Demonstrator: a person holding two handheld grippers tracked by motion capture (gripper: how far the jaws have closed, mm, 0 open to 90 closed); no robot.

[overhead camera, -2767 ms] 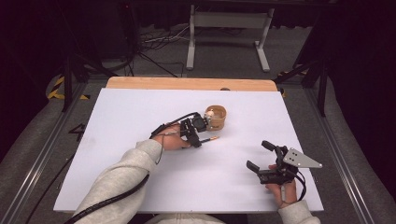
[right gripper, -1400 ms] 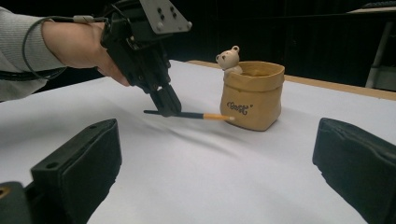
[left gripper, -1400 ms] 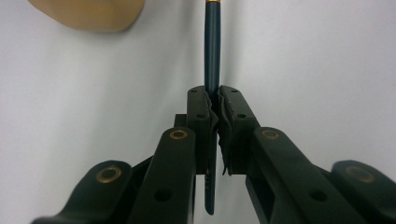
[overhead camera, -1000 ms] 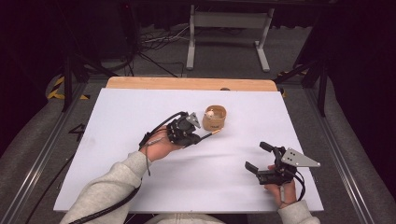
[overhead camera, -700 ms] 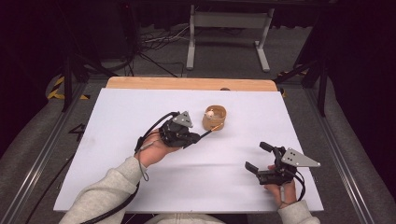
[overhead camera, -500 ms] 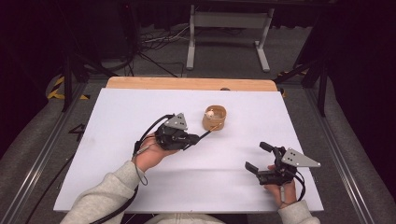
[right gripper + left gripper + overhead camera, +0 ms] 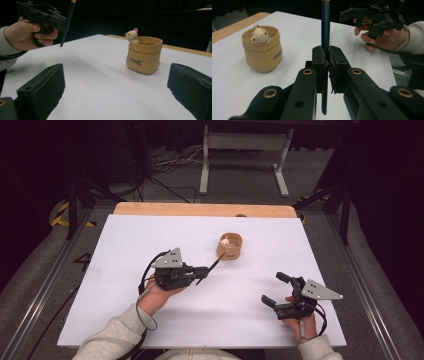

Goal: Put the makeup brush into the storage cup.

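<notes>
High view: left gripper (image 7: 204, 271) jaws clamp a pencil (image 7: 210, 268) slanting toward the pot (image 7: 231, 247); right gripper (image 7: 274, 290) jaws gape empty.

The high view looks forward and down from above the person's side, taking in the whole white desk (image 7: 150, 240) and the floor beyond. The left gripper view sits low and close behind its own jaws, facing across the desk toward the tan pouch (image 7: 263, 50) and the far right gripper (image 7: 374, 16). The right gripper view (equally low) faces the other way, catching the left gripper (image 7: 58, 21). All three views share the pouch and the desk around it.
</notes>
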